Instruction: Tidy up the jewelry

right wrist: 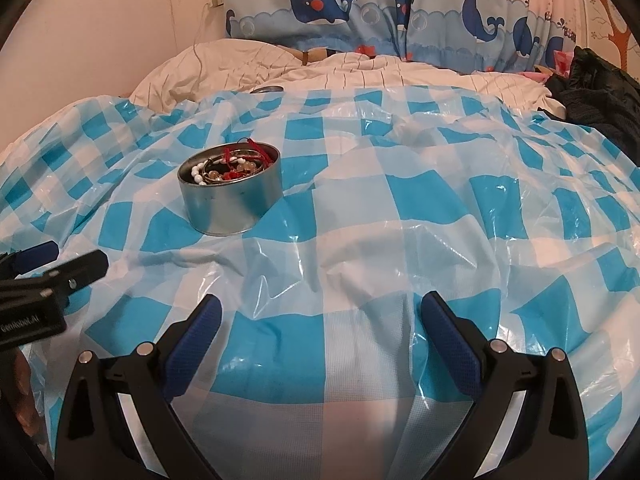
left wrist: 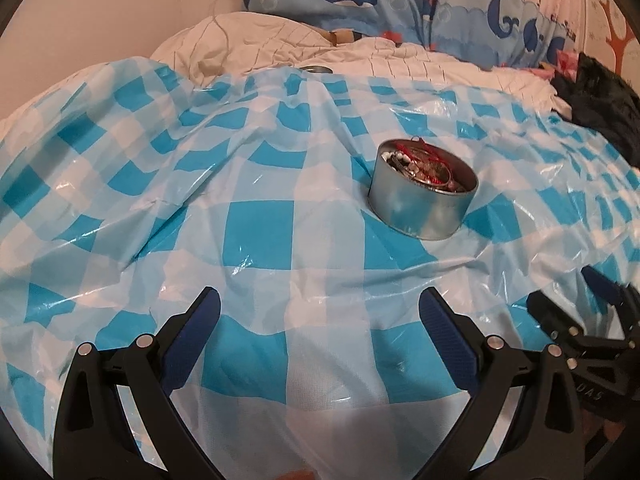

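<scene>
A round silver tin stands on the blue-and-white checked plastic sheet, filled with beaded bracelets and red cords. In the right wrist view the same tin sits ahead to the left, its white beads and red cords showing. My left gripper is open near the front of the sheet, short of the tin, with nothing between its fingers. My right gripper is open too, empty, to the right of the tin. Each gripper shows at the edge of the other's view: the right gripper and the left gripper.
The sheet covers a bed with a white striped duvet behind it. A flat metal lid lies at the sheet's far edge. Whale-print curtains hang at the back. Dark clothing is piled at the far right.
</scene>
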### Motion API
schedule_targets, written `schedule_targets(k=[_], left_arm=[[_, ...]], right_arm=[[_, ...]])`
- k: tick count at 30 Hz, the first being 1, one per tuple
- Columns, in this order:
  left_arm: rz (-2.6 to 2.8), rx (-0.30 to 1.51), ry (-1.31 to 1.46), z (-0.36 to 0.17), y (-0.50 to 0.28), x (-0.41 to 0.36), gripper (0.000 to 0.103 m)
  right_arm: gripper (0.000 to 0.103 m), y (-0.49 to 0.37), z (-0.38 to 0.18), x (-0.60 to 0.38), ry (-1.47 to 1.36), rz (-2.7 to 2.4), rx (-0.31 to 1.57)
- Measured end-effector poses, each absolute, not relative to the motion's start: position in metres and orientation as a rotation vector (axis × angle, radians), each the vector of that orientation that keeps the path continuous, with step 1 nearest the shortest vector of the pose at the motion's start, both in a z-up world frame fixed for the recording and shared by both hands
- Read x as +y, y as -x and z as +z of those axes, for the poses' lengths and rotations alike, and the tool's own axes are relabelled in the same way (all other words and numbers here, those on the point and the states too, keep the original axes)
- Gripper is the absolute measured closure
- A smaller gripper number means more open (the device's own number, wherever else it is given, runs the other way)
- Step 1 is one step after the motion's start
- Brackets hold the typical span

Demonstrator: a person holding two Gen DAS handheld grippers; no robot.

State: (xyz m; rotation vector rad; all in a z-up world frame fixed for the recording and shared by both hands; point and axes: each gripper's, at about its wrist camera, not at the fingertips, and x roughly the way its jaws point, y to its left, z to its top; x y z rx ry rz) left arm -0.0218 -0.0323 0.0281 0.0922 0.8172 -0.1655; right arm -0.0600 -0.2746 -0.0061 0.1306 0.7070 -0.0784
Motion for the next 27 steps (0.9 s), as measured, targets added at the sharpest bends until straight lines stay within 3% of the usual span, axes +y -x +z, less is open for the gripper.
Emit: schedule_targets(k=[16, 27], left_arm=[[-0.167, 0.766, -0.065, 0.033, 0.033, -0.036, 0.008], [-0.199, 0.947, -0.088, 0.001, 0.011, -0.039, 0.008]], right_arm=[[0.007, 0.059, -0.01, -0.274, -0.128, -0.081, 0.717], [0.007, 0.058, -0.009, -0.273, -0.127, -0.081, 0.72]])
